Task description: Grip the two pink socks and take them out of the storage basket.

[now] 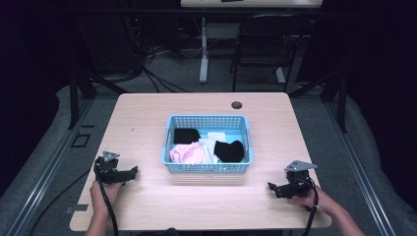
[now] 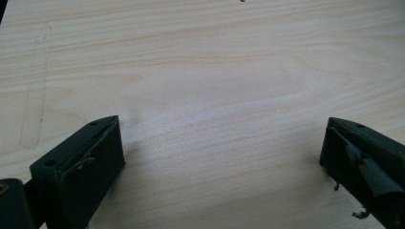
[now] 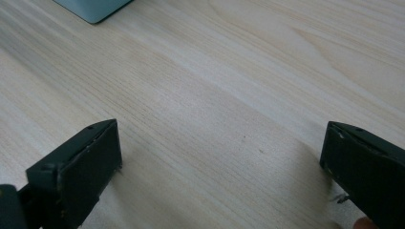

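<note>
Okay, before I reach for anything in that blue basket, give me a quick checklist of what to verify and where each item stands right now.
1. Left gripper jaws open, nothing between them: ok.
2. Right gripper jaws open, nothing between them: ok.
3. Blue basket upright on the table, between both grippers: ok.
4. Pink cloth on top and reachable: ok.
5. Black cloth lying loose, not snagged on the mesh: cannot tell.

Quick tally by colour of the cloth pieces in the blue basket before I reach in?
In the blue basket, from the high view:
Black pieces: 2
Pink pieces: 1
White pieces: 2, though these may be one piece partly covered
Total: 5
</note>
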A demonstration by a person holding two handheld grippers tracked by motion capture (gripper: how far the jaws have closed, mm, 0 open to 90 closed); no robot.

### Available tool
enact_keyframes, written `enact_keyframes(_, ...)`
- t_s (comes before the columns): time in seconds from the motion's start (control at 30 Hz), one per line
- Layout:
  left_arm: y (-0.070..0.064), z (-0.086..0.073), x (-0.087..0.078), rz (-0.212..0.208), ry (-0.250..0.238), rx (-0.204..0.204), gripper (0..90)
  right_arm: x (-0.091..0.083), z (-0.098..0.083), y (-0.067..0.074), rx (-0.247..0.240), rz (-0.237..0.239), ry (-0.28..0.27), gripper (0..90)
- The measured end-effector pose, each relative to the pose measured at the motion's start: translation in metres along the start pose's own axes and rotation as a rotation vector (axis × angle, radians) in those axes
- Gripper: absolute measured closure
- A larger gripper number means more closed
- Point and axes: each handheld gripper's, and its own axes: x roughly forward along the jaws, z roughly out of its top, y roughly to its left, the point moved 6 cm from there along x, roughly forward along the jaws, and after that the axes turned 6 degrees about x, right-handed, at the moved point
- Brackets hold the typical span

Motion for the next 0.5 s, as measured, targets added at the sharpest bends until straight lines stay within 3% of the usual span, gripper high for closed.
enact_keyframes(0.27, 0.0015, 0.0006, 0.0005, -0.002, 0.007, 0.004, 0.2, 0.0003, 0.0001, 0.0008, 0.001, -0.004, -0.01, 0.0)
enact_keyframes(0.4, 0.0052, 0.0013, -0.001, 0.008, 0.007, -0.024, 0.3, 0.0004, 0.0, -0.0003, 0.008, -0.001, -0.002, 0.0)
enact_keyframes(0.5, 0.006, 0.0058, -0.0048, 0.019, -0.001, -0.021, 0.1, -0.0003, -0.0002, -0.0003, -0.002, -0.007, 0.002, 0.0)
